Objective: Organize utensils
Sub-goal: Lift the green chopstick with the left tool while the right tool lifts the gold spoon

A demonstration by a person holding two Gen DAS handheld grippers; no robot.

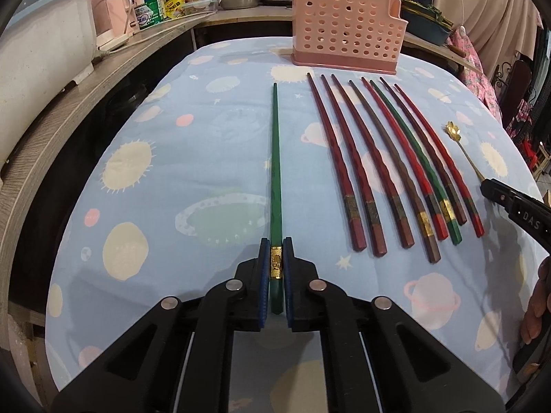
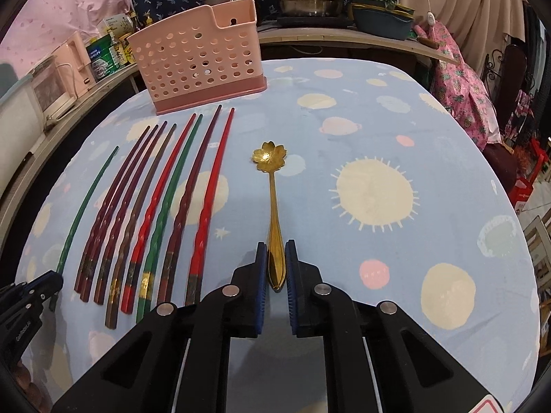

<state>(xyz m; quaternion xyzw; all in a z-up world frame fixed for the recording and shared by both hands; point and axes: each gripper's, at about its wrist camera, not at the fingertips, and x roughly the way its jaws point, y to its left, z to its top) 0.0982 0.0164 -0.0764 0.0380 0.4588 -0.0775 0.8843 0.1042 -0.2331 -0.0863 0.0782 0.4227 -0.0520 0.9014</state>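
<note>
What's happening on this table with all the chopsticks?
A person is sorting utensils with a handheld gripper in each hand. The left gripper is shut on a lone green chopstick, the right gripper on the handle of a gold flower spoon. Both still lie on the tablecloth. Eight more chopsticks wait in a row before the pink holder.

Desk under a pale blue planet-print cloth.
On it lie a lone green chopstick, eight chopsticks side by side, a gold spoon and a pink holder.

Clear cloth: bare tablecloth right of spoon.
Blocked: chopstick row; pink holder at far edge.
</note>
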